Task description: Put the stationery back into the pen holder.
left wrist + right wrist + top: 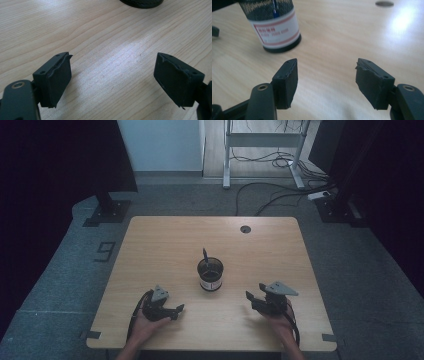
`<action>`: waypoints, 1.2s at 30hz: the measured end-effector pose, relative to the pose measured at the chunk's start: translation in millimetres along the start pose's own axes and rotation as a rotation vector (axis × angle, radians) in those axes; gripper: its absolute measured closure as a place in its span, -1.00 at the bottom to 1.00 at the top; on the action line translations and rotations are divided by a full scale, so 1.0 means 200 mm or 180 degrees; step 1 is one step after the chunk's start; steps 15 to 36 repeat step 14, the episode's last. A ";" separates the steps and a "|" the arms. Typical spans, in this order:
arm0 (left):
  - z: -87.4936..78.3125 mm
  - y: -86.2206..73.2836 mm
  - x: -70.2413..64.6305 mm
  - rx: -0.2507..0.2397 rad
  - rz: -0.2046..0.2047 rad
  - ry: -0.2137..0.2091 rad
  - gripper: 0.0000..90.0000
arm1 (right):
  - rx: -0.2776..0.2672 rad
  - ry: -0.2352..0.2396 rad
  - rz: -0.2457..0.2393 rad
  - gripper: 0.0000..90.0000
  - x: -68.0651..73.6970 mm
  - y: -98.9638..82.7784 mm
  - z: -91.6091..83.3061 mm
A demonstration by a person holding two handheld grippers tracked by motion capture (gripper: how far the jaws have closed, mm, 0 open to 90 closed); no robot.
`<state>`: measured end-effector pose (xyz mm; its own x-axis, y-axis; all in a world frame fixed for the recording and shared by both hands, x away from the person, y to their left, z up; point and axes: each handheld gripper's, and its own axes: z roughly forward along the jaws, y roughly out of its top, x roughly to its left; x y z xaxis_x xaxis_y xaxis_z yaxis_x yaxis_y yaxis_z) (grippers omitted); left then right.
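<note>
At the centre of the high view we see the mesh pen cup (210, 274) with a pen (205, 255) standing in it, upright on the wooden table (150, 245). Our left gripper (180, 309) and right gripper (248, 295) rest low in the frame on either side, jaws parted and empty. We judge the pen already placed, with little left.

On the worktop (150, 245): 1 mesh pen pot (210, 275) holding 1 pen (204, 254), and 2 grippers, left gripper (175, 311) and right gripper (252, 299).
</note>
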<state>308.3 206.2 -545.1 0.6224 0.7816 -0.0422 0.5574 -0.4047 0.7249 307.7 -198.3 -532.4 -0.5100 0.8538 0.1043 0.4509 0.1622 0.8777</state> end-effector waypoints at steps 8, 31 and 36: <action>0.00 0.00 0.00 0.0009 0.0006 -0.0009 -0.67 | 0.0088 -0.0083 0.0044 -0.25 -0.03 -0.06 -0.03; 0.00 0.00 0.00 0.0007 0.0002 -0.0002 -0.67 | 0.0091 -0.0086 0.0035 -0.25 -0.02 -0.06 -0.03; 0.00 0.00 0.00 0.0007 0.0002 -0.0002 -0.67 | 0.0091 -0.0086 0.0035 -0.25 -0.02 -0.06 -0.03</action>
